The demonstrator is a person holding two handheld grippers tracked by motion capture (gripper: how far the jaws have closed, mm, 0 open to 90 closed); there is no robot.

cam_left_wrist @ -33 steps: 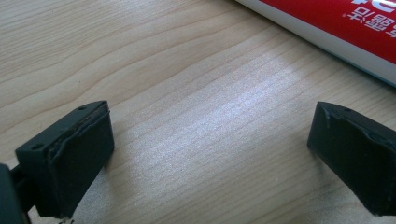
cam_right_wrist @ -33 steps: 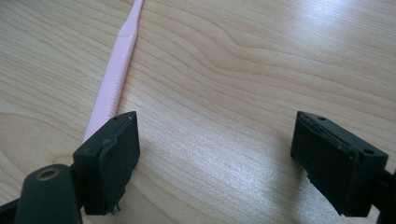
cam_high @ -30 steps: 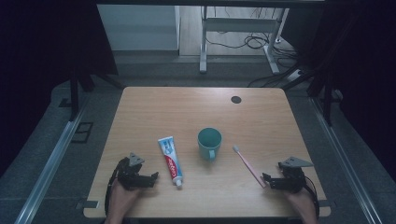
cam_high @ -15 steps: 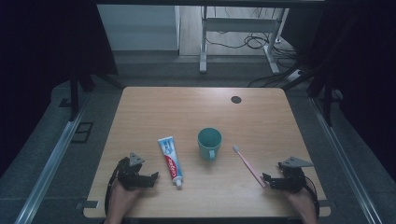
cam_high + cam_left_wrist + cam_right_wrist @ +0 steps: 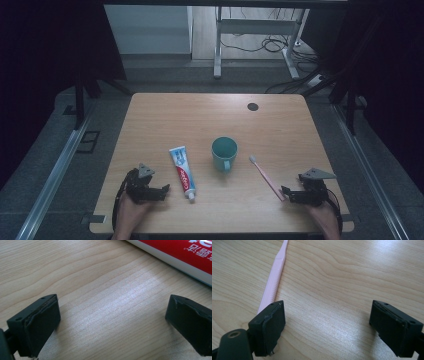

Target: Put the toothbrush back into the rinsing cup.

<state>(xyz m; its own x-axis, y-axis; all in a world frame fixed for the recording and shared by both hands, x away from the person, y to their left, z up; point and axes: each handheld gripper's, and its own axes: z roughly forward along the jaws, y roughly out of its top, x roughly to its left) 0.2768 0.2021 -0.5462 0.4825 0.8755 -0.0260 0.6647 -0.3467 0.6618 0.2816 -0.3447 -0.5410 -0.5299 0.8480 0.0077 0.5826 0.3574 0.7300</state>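
With nothing having shifted over the past second, I rest my right gripper [image 5: 286,193], jaws wide and empty, beside the handle end of the slim pink plastic toothbrush [image 5: 265,176] lying flat on the wooden table [image 5: 280,125], so the pickup seems unstarted.

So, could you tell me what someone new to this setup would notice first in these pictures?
Probably the teal mug standing upright mid-table, between a red, white and blue toothpaste tube on its left and a pink toothbrush on its right. Next, the two grippers at the near edge: the left gripper open beside the tube, the right gripper open at the brush's handle end.
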